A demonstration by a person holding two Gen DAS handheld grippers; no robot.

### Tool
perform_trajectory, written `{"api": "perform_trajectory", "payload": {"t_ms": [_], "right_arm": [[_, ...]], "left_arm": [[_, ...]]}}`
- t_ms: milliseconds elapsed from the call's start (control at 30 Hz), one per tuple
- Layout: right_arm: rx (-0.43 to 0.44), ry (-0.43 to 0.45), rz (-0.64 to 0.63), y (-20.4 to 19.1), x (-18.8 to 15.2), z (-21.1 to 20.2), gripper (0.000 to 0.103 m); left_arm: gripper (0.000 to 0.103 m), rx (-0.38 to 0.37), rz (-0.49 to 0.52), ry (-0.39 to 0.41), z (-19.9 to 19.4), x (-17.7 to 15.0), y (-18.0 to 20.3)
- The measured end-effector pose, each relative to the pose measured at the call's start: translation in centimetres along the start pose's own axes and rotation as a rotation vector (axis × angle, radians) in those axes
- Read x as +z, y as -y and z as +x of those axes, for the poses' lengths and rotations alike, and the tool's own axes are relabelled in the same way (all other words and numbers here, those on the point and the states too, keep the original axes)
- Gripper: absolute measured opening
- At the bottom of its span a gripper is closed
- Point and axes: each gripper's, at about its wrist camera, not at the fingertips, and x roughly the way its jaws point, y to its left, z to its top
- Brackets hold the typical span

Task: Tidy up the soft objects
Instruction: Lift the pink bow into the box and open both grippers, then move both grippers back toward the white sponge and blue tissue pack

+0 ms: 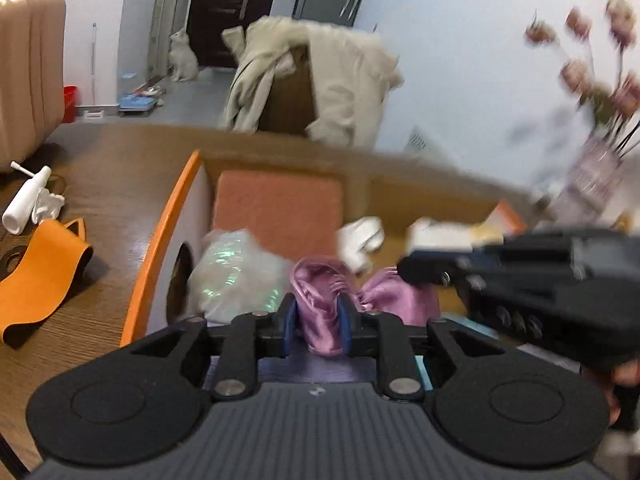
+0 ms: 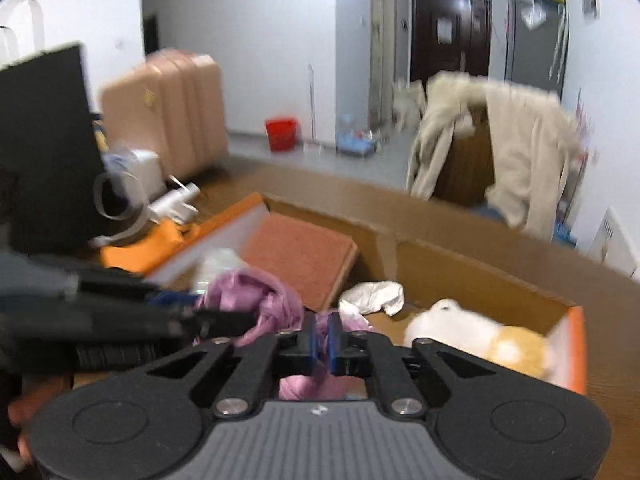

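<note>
While both grippers worked over the open brown cardboard box [image 2: 472,276] on the wooden table [image 1: 120,168], each had a share of the same shiny lilac satin cloth [image 1: 320,300]. The left gripper [image 1: 318,320] stood only narrowly open, its blue pads pressed on a thick gathered fold of the cloth. The right gripper [image 2: 322,340] was closed almost completely, with a thin edge of the lilac fabric pinched between its pads. The cloth hung between the two tools, above the box's interior, beside a crinkled iridescent plastic bag [image 1: 236,272] and a flat salmon-pink sponge pad [image 2: 304,260]. A crumpled white cloth [image 2: 374,296] and a white and tan plush toy [image 2: 480,336] lay further along the box floor.

Several things could have gone wrong from there, as I judged it. Satin is slippery, so the right gripper's hold on a thin edge might have slid free if the hands pulled apart too hard, leaving the cloth dangling from one side. The two grippers were close together and could have knocked each other. A blurred glass vase of dried pink flowers [image 1: 592,168] stood near the right hand's side; a wide sweep might have toppled it. A trailing end could also have dragged the plastic bag out of place.
</note>
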Motion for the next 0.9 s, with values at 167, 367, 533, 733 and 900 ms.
{"api": "perform_trajectory", "payload": {"t_ms": [167,367,533,733,900], "right_arm": [[0.016,-0.033,0.01,-0.4,0.6,1.7,0.012],[-0.012,0.084,0.006,-0.1,0.5,-5.0,0.019],[-0.068,0.194,-0.021,-0.1,-1.1,-13.9,0.029],[-0.123,0.301,-0.036,-1.5,-6.2,-24.3,0.045],[-0.145,0.336,-0.034,-3.9,-12.8,-29.2,0.064]], "left_arm": [[0.042,-0.046,0.069,0.051,-2.0,-0.3,0.3],[0.046,-0.052,0.1,0.15,-7.7,-0.5,0.6],[0.053,-0.021,0.17,0.256,-14.1,-1.8,1.9],[0.078,0.026,0.2,0.37,-22.3,-5.8,3.5],[0.087,0.046,0.172,0.385,-26.3,-11.3,4.3]]}}
